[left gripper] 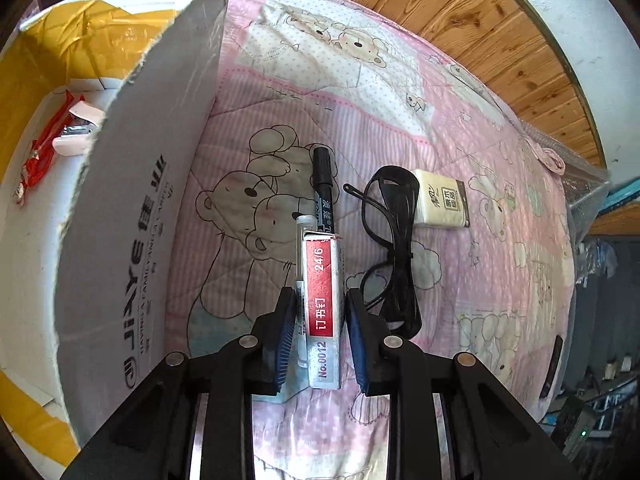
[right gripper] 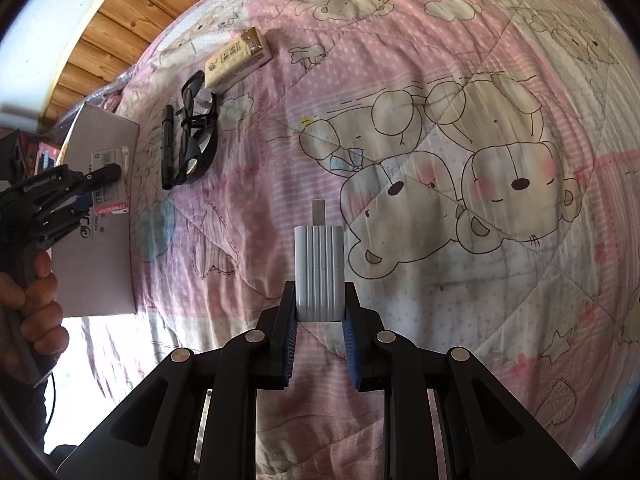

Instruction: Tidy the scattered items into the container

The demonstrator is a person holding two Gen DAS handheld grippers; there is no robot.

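My left gripper [left gripper: 320, 300] is shut on a red and silver staples box [left gripper: 322, 308], held just to the right of the white cardboard container [left gripper: 132, 216]. The right wrist view shows that gripper [right gripper: 86, 188] and the staples box [right gripper: 110, 200] in front of the container's side [right gripper: 100, 264]. My right gripper [right gripper: 319, 292] is shut on a grey ribbed USB charger [right gripper: 319, 268], held above the quilt. A black marker [left gripper: 324, 188], black glasses [left gripper: 390, 240] and a tissue pack [left gripper: 440, 204] lie on the quilt ahead of the left gripper.
Inside the container lie a red strip [left gripper: 44, 148] and a small pink and white stapler [left gripper: 76, 136]. A pink bear-print quilt [right gripper: 440, 160] covers the bed. Wooden floor [left gripper: 460, 8] lies past its far edge. A person's hand [right gripper: 36, 300] holds the left gripper.
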